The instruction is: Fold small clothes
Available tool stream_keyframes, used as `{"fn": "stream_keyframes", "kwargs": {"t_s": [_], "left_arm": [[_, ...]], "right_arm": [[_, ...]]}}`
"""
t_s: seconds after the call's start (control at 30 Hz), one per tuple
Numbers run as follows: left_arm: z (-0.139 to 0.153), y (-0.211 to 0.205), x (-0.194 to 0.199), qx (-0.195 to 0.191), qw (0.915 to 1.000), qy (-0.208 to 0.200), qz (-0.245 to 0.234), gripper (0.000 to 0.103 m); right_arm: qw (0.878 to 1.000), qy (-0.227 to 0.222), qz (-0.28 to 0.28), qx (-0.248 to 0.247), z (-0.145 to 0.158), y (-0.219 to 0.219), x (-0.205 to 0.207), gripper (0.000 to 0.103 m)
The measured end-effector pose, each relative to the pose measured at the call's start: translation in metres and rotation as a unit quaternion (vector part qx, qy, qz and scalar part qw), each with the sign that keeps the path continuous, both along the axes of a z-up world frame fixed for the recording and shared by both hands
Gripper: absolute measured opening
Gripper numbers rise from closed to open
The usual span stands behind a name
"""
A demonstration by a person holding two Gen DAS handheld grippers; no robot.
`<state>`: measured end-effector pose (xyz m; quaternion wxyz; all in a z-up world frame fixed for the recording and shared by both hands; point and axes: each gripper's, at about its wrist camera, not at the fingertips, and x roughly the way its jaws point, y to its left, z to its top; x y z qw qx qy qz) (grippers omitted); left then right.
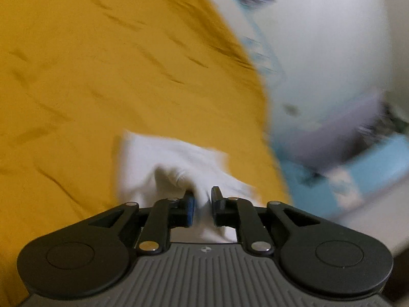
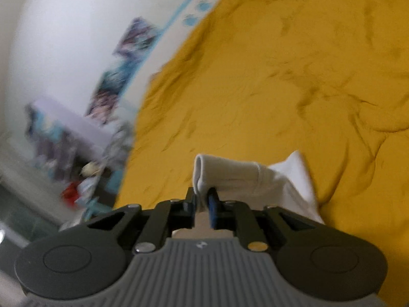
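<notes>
A small white garment (image 1: 166, 153) lies bunched on a mustard-yellow bed cover (image 1: 89, 76). My left gripper (image 1: 203, 200) is right over its near edge. White cloth fills the narrow gap between its fingers, and the pads appear to pinch it. This view is blurred. In the right wrist view the same white garment (image 2: 245, 174) shows a rolled hem or cuff that stands up from my right gripper (image 2: 202, 198). Those jaws are narrowly apart and grip that fold. The rest of the cloth trails off to the right over the yellow cover (image 2: 281, 76).
The bed's edge runs beside a white wall (image 2: 64, 25) with posters (image 2: 133, 38). A cluttered shelf (image 2: 58, 140) and a red object (image 2: 70, 194) sit low at the left of the right wrist view. Light-blue furniture (image 1: 370, 163) lies beyond the bed edge.
</notes>
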<state>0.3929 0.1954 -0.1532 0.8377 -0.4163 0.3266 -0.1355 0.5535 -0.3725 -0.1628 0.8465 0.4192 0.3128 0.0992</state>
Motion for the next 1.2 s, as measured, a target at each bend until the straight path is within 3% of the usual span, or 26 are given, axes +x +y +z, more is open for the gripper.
{"fn": "stream_keyframes", "kwargs": {"t_s": [0.03, 0.07, 0.13, 0.17, 0.2, 0.27, 0.33, 0.4, 0.53, 0.67, 0.77, 0.9, 1.0, 1.2], "left_arm": [[-0.006, 0.003, 0.004, 0.001, 0.9998, 0.01, 0.019, 0.018], [-0.01, 0.008, 0.006, -0.008, 0.9991, 0.021, 0.036, 0.032], [-0.008, 0.017, -0.001, -0.034, 0.9981, 0.018, 0.049, 0.037], [-0.003, 0.02, -0.009, -0.039, 0.9982, -0.002, 0.046, 0.038], [0.005, 0.023, -0.02, -0.034, 0.9985, -0.023, 0.036, 0.046], [0.019, 0.025, -0.038, -0.008, 0.9991, -0.035, 0.023, 0.056], [0.03, 0.023, -0.062, 0.025, 0.9991, -0.034, 0.01, 0.056], [0.035, 0.018, -0.083, 0.04, 0.9991, -0.015, -0.006, 0.058], [0.032, 0.002, -0.14, 0.041, 0.998, 0.021, -0.044, 0.058], [0.026, -0.023, -0.177, 0.085, 0.9939, 0.034, -0.061, 0.06], [0.011, -0.034, -0.196, 0.044, 0.996, 0.051, -0.058, 0.069], [-0.02, -0.027, -0.193, -0.034, 0.9958, 0.085, -0.009, 0.069], [-0.034, -0.028, -0.185, -0.056, 0.9927, 0.104, 0.026, 0.069], [-0.053, -0.027, -0.162, -0.084, 0.9851, 0.13, 0.076, 0.069]], "right_arm": [[1.0, 0.008, -0.024, -0.008, -0.005, -0.001, 0.007, 0.053], [0.999, 0.011, -0.05, -0.018, -0.009, -0.003, 0.009, 0.06], [0.997, 0.011, -0.069, -0.021, -0.01, -0.01, 0.008, 0.06], [0.998, 0.006, -0.057, -0.017, -0.008, -0.013, 0.006, 0.06], [0.999, 0.001, -0.045, -0.026, -0.005, -0.015, 0.002, 0.06], [0.997, -0.01, -0.024, -0.068, 0.003, -0.017, -0.011, 0.063], [0.992, -0.013, 0.0, -0.129, 0.011, -0.017, -0.025, 0.063], [0.988, -0.009, 0.026, -0.154, 0.015, -0.022, -0.049, 0.063], [0.991, -0.006, 0.065, -0.113, 0.011, -0.03, -0.123, 0.064], [0.992, 0.001, 0.085, -0.09, 0.006, -0.018, -0.186, 0.072], [0.995, 0.021, 0.085, -0.057, -0.003, -0.003, -0.215, 0.072], [0.997, 0.052, 0.045, 0.027, -0.028, -0.002, -0.222, 0.072], [0.993, 0.086, 0.011, 0.079, -0.048, -0.002, -0.217, 0.072], [0.993, 0.102, -0.009, 0.061, -0.058, 0.013, -0.201, 0.071]]}}
